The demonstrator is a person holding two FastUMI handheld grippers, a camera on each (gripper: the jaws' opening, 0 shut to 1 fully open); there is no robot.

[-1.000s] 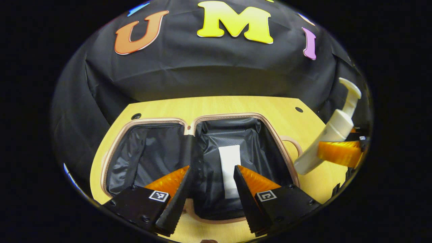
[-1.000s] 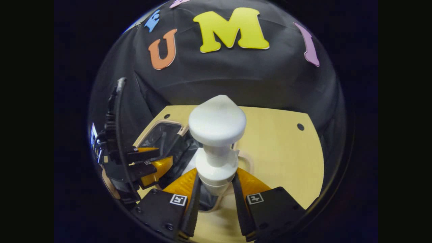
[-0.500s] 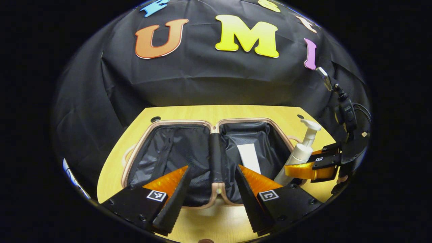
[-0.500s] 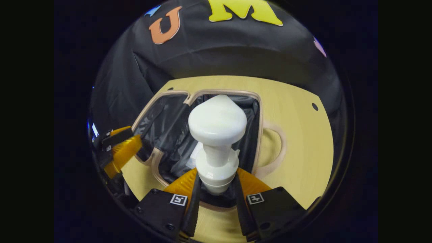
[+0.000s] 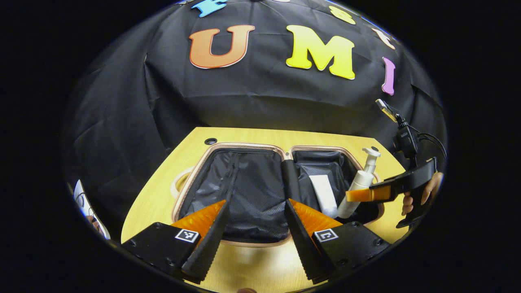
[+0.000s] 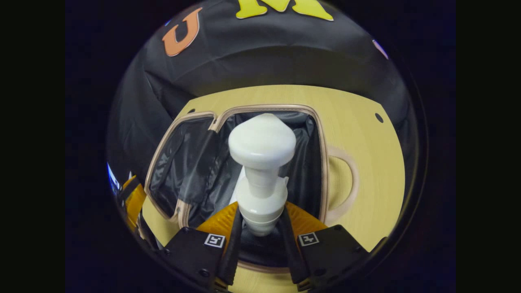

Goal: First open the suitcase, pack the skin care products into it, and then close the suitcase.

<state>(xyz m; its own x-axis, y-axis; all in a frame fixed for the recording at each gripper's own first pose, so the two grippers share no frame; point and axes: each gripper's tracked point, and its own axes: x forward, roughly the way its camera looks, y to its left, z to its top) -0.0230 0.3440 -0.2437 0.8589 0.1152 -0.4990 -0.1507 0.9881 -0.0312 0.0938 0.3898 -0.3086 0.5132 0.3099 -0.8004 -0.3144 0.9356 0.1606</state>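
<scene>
Two skin care products are seen at the open, pink-rimmed, black-lined suitcase (image 5: pixel 244 191): a flat white tube (image 5: pixel 323 195) lies in the half nearer the right gripper, and a white plastic pump bottle (image 6: pixel 260 171) is held just above or just inside that same half, tilted, its base low beside the tube. Whether the base already rests on the lining cannot be told. The right gripper (image 6: pixel 260 228) is closed narrowly on the bottle's neck and shoulder, both fingers pressed against it. The bottle is judged rigid, smooth and rather slippery, possibly heavy with liquid; the shoulder below the collar is the safer hold, since the pump head could depress or leak. The left gripper (image 5: pixel 254 228) is spread wide and holds nothing, hanging before the suitcase's near edge. The other half of the suitcase appears empty. The suitcase lies flat on the pale wooden table (image 5: pixel 154 203).
</scene>
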